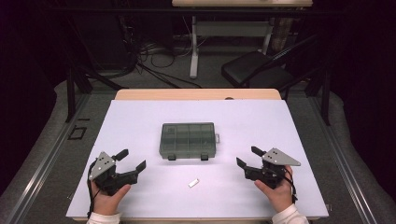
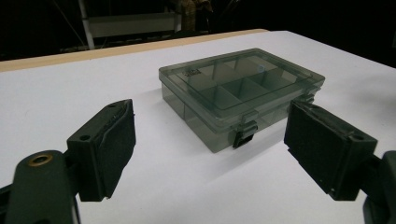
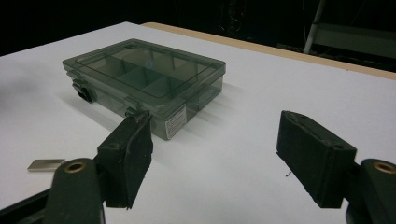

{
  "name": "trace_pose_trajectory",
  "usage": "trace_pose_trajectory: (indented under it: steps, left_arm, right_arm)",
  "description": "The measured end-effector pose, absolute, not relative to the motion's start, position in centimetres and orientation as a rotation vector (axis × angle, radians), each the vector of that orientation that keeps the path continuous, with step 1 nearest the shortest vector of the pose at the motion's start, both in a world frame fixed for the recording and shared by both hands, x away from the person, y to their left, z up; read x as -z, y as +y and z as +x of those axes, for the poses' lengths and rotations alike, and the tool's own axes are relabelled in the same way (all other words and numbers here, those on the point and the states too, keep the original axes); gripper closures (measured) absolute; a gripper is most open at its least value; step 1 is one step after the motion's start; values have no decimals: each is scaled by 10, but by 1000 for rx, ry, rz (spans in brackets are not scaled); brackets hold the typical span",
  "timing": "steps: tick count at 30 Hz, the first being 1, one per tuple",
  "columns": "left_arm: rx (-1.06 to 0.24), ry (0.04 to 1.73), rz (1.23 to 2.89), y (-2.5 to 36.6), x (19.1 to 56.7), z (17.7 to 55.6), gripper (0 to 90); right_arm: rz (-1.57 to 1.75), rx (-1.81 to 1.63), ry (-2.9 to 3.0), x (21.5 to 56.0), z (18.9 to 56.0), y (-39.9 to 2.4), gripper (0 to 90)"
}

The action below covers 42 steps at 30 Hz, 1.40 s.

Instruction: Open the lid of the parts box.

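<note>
Both tools wide and empty, smoky translucent compartment box shut, latched, on table

This looks like a lab or recording room set up for handling trials, not a home. A wooden table carries a plain white sheet as a clean working surface, and everything around it is kept dark. On the grey carpeted floor at the far side, loose cables trail in a tangle near the white leg of a second table. A black chair stands far right. Black metal frame bars rise at the left and right, like a rig for mounting equipment.
</note>
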<state>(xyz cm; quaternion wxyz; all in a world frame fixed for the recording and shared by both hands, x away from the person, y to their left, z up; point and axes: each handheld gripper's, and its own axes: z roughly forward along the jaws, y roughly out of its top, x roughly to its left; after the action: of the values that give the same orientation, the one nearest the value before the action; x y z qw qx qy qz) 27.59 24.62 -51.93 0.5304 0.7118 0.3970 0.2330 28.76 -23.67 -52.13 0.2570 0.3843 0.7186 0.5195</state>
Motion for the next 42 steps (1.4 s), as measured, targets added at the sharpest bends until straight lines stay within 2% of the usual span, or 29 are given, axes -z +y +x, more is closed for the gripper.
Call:
trace_pose_trajectory:
  steps: [23, 31, 34, 42]
  left_arm:
    - [-527, 1027, 1725, 245, 523, 284, 170]
    - [-428, 1119, 1826, 240, 532, 293, 175]
    - [-370, 1137, 1841, 241, 532, 293, 225]
    - [-316, 1205, 1909, 242, 532, 296, 258]
  right_arm:
    - [1109, -1354, 1969, 528, 292, -234, 264]
    - [1226, -1280, 2018, 532, 296, -232, 304]
    - [1305, -1251, 2046, 533, 298, -231, 305]
    - [1445, -1147, 2116, 540, 306, -232, 332]
